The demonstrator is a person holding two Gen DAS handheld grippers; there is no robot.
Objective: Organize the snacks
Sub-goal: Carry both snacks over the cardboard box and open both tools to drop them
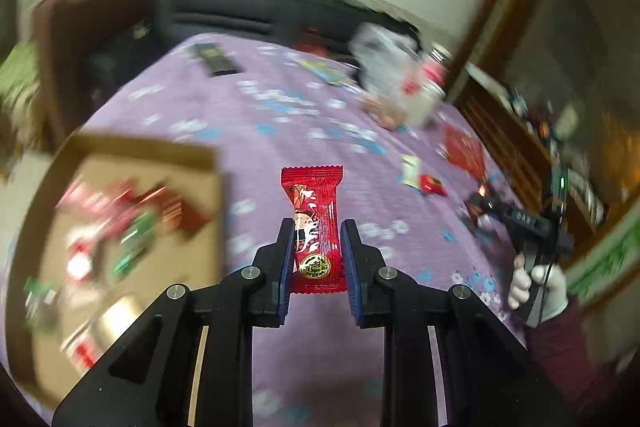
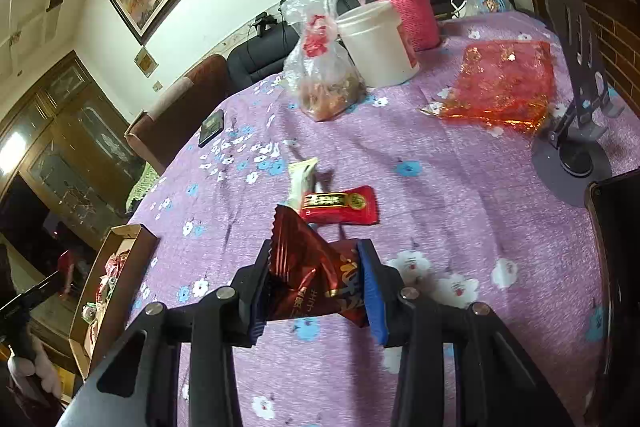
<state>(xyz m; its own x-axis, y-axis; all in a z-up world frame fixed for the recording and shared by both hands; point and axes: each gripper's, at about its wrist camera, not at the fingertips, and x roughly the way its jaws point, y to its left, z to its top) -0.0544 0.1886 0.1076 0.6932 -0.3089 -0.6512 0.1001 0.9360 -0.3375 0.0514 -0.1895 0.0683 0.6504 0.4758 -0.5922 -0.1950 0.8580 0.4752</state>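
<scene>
My left claw (image 1: 315,247) is clamped on a red snack packet (image 1: 315,227), which stands lengthwise between the blue pads with its crimped top edge sticking out past the fingertips. It hangs above the purple flowered cloth of the desk (image 1: 280,115). To the left of it sits a shallow cardboard box (image 1: 132,163) with a heap of red and green wrapped snacks inside — the left wrist view is too blurred there for me to tell them apart.

My right claw (image 2: 316,279) grips a dark red, foil-like snack bag (image 2: 308,275), held crosswise with one pointed, crimped corner rising up and to the left of the pads. Just beyond it on the cloth lie a flat red snack pack (image 2: 340,207) and a white wrapper (image 2: 302,179), the two touching or overlapping. The cardboard box appears at the left edge of the desk in this view, well apart from the right claw.

Farther back stand a white tub (image 2: 376,43), a clear plastic bag (image 2: 324,71) of brownish food leaning against it, and a bottle in a pink knitted sleeve (image 2: 404,3). A shiny red-orange pouch (image 2: 500,87) lies flat to the right, near a grey stand (image 2: 576,95).

In the left wrist view, the gloved right hand (image 1: 536,287) holds its gripper's handle at the right side of the desk.
</scene>
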